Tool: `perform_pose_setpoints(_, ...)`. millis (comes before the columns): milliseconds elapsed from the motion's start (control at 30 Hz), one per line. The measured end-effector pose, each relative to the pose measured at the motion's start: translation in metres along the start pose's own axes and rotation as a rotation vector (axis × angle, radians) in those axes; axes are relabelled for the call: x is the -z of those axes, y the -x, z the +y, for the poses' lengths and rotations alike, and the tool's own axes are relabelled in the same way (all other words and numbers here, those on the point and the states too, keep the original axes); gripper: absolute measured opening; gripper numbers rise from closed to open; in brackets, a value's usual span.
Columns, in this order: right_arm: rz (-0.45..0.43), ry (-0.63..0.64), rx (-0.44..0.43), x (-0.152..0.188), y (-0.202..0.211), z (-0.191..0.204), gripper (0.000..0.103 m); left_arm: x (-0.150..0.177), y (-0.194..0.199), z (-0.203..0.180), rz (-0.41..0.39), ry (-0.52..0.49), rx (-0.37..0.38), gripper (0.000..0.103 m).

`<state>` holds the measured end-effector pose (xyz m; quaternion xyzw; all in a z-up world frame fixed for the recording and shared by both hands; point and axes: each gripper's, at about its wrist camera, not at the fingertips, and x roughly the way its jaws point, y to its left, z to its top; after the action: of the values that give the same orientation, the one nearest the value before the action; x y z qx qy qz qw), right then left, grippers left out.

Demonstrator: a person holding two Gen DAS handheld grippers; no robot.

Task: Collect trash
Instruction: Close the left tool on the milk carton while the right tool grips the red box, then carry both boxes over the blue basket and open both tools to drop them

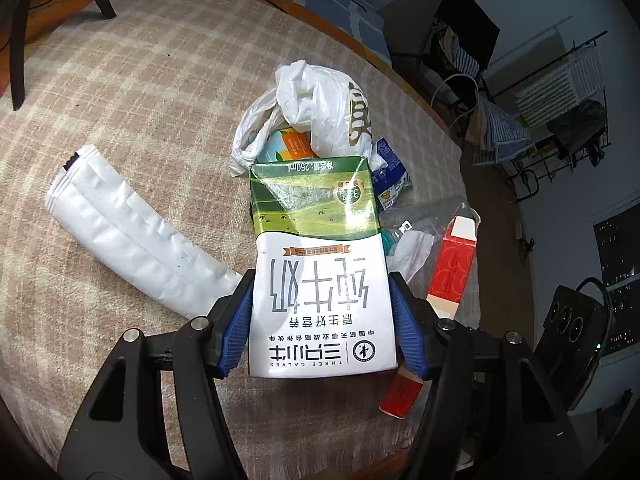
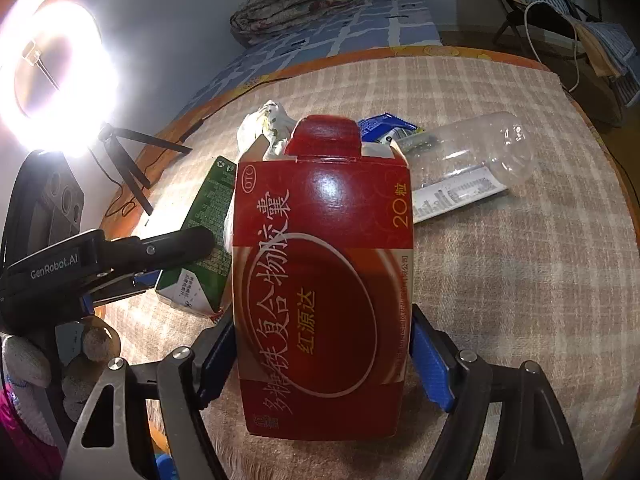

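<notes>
Left wrist: left tongs (image 1: 322, 324) straddle milk carton (image 1: 316, 248).

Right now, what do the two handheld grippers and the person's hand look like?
Both the left gripper and the right gripper have black frames with triangular cut-outs, silver pivot bolts and ribbed blue finger pads. The right wrist view shows white "GenRobot.AI" lettering on the left one's body, above a hand in a light knit glove.

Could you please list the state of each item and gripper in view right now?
Milk carton: lying flat between the left gripper's fingers.
Red medicine box: top flap open, between the right gripper's fingers.
Clear plastic bottle: empty, on its side.
White plastic bag: crumpled.
White pouch: flattened, lying down.
Ring light: on.
</notes>
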<state>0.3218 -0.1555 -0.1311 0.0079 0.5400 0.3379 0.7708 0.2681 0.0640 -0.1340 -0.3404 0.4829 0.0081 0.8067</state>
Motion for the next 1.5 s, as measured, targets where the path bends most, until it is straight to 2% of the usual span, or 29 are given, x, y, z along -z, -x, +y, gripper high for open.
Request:
perform_pose_setpoints(400, -0.052, 0.125, 0.062, 0.011, 0.030, 0.026, 0.078, 0.006, 0.045, 0.012, -0.074, -0.025, -0.014, 0.064)
perform_pose_setpoints(733, -0.129, 0.152, 0.072, 0.015, 0.075, 0.038, 0.078, 0.019, 0.098, 0.007, -0.151, -0.077, -0.012, 0.064)
perform_pose_setpoints(1100, -0.151, 0.253, 0.067, 0.064, 0.121, 0.071, 0.078, 0.076, 0.152, 0.011, -0.176, -0.160, -0.040, 0.064)
perform_pose_setpoints(1500, -0.166, 0.323, -0.003, 0.131, 0.147, 0.113, 0.079, 0.148, 0.198, 0.026, -0.191, -0.207, -0.058, 0.064)
